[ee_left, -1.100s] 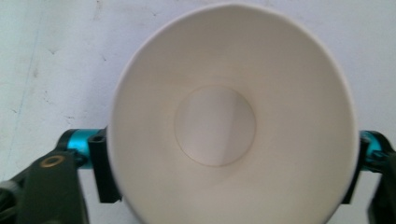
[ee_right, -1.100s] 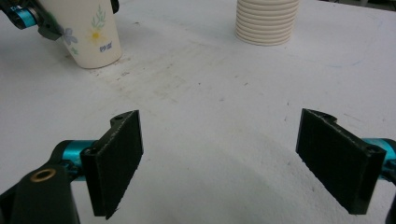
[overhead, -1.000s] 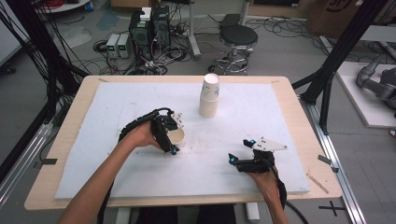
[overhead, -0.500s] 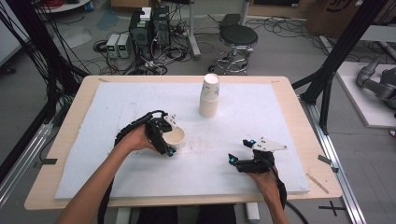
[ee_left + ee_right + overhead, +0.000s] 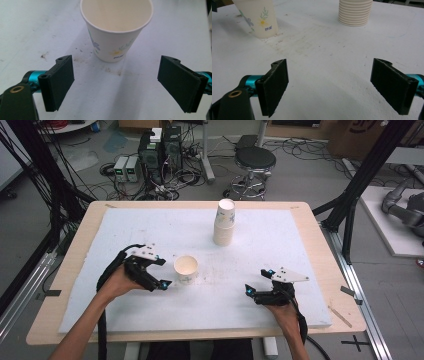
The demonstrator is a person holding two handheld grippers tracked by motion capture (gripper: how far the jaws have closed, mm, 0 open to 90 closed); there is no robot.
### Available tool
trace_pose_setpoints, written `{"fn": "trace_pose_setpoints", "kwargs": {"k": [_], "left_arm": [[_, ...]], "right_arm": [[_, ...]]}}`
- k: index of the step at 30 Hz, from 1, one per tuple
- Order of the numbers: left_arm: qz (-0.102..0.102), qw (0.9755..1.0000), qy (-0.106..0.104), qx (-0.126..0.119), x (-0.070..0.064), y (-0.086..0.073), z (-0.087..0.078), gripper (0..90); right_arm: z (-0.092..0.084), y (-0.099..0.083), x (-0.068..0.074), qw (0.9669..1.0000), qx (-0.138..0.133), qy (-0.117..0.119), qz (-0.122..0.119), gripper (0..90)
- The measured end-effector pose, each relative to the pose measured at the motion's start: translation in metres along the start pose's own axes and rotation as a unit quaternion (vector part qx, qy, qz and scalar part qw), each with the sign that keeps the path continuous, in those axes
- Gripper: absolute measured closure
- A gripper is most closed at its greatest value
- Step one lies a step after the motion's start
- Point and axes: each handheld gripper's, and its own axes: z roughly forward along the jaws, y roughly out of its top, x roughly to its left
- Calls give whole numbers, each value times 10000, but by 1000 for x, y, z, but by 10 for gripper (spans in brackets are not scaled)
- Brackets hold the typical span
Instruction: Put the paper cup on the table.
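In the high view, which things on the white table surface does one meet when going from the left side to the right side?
Left gripper → single paper cup → stack of paper cups → right gripper.

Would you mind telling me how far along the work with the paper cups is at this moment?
One paper cup already stands upright and alone on the white mat, apart from the cup stack. The left gripper sits beside that cup with jaws open and nothing between them, so nothing is in hand; the right gripper rests open too. The stack is probably what remains to be handled.
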Motion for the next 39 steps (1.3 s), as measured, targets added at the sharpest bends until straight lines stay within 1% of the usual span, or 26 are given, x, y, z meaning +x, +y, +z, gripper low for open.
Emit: {"fn": "trace_pose_setpoints", "kwargs": {"k": [1, 3, 4, 5, 6, 7, 8, 9, 10, 11, 12, 13, 14, 15, 16, 17, 18, 19, 21, 22, 24, 25, 28, 32, 36, 39], "left_arm": [[-44, 9998, 54, -184, -2, -6, -5, 137], [-180, 9979, 244, -572, -8, -20, -14, 137], [-180, 9979, 244, -572, -8, -20, -14, 137], [-236, 9962, 338, -770, -12, -27, -17, 134], [-314, 9917, 650, -1066, -18, -41, -22, 134], [-351, 9893, 773, -1189, -21, -48, -24, 134], [-351, 9893, 773, -1189, -21, -48, -24, 134], [-495, 9842, 994, -1380, -25, -61, -29, 134], [-495, 9842, 994, -1380, -25, -61, -29, 133], [-571, 9796, 1170, -1529, -29, -72, -33, 133], [-571, 9796, 1170, -1529, -29, -72, -33, 133], [-697, 9735, 1387, -1678, -33, -83, -37, 133], [-755, 9699, 1492, -1773, -34, -88, -39, 132], [-755, 9699, 1492, -1773, -34, -88, -39, 132], [-868, 9620, 1721, -1934, -34, -95, -45, 132], [-898, 9586, 1796, -2017, -34, -96, -48, 132], [-898, 9586, 1796, -2017, -34, -96, -48, 132], [-900, 9567, 1851, -2059, -34, -97, -51, 132], [-902, 9555, 1917, -2055, -34, -101, -52, 132], [-918, 9560, 1905, -2033, -34, -102, -51, 132], [-886, 9587, 1880, -1942, -33, -104, -48, 132], [-864, 9595, 1887, -1906, -34, -103, -47, 132], [-777, 9595, 1926, -1901, -35, -103, -47, 132], [-748, 9598, 1928, -1896, -36, -103, -47, 133], [-726, 9591, 1961, -1906, -37, -103, -46, 133], [-705, 9598, 1954, -1889, -37, -103, -46, 133]], "right_arm": [[0, 0, 0, 10000, -14, -6, -1, 147], [0, 0, 0, 10000, 6, -1, 21, 147], [0, 0, 0, 10000, 6, -1, 21, 147], [0, 0, 0, 10000, 22, -11, 8, 147], [0, 0, 0, 10000, 26, -10, 12, 147], [0, 0, 0, 10000, 12, -4, -5, 147], [0, 0, 0, 10000, 12, -4, -5, 147], [-1, 0, 0, 10000, -34, -14, -4, 147], [-1, 0, 0, 10000, -34, -14, -4, 147], [-1, 0, 0, 10000, -58, -15, 12, 148], [-1, -1, 0, 10000, -66, -8, 25, 147], [-1, -1, -1, 10000, -85, -14, 4, 147], [-1, -1, -1, 10000, -87, -17, 13, 147], [-1, -1, -1, 10000, -86, -13, 6, 148], [-1, -1, 0, 10000, -70, -8, 18, 147], [-1, -1, 0, 10000, -59, -19, 18, 147], [-1, -1, 0, 10000, -59, -19, 18, 147], [-1, -1, 0, 10000, -59, -19, -9, 147], [-2, -1, 1, 9999, -106, -41, -52, 147], [-2, -1, 1, 9999, -117, -46, -38, 147], [-3, -1, 1, 9999, -121, -44, -57, 148], [-2, -1, 2, 9999, -133, -44, -58, 148], [-2, -2, 2, 9998, -133, -74, -91, 148], [-3, -2, 2, 9998, -156, -68, -69, 147], [-3, -2, 1, 9998, -153, -64, -62, 148], [-3, -2, 1, 9998, -153, -63, -58, 147]]}}
